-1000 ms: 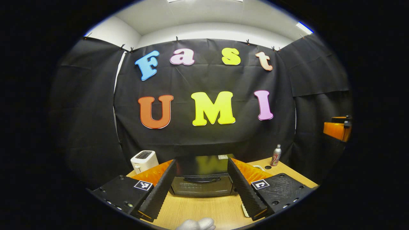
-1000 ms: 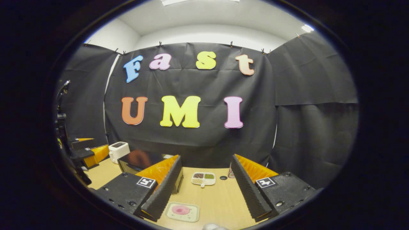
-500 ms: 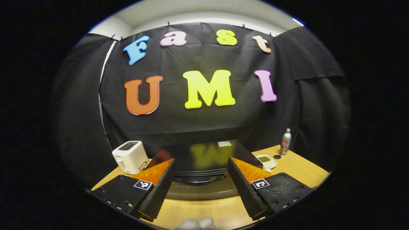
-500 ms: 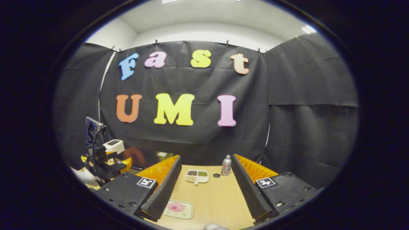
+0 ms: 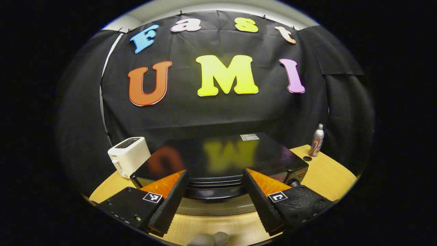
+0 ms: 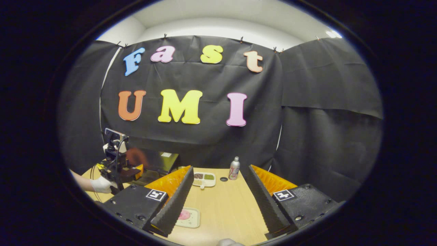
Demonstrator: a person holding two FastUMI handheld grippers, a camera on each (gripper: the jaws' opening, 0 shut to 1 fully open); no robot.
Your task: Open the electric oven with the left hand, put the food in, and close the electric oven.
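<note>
Left gripper (image 5: 215, 198) sits close in front of the oven (image 5: 218, 160), fingers spread wide, nothing between them. The oven's black handle (image 5: 215, 193) lies in the gap between the fingers; whether they touch it I can't tell. Door looks closed. The glossy top carries a small white sticker (image 5: 249, 137), print too small to read.

White toaster (image 5: 129, 161) stands on the desk (image 5: 327, 176) just left of the oven. A metal bottle (image 5: 316, 140) with red markings stands at the far right, a small dark cap (image 5: 307, 158) beside it; the bottle's label is unreadable.

Right gripper (image 6: 218, 198) hovers over open desk, well apart from the oven (image 6: 155, 160), fingers wide and empty. Below its left finger lies a pale tray (image 6: 187, 217) with pink food (image 6: 184, 214). Farther back sits a divided dish (image 6: 203, 179) with dark and green fillings. From here the left gripper (image 6: 117, 167) shows at the oven front, held by a gloved hand (image 6: 100, 184).
</note>
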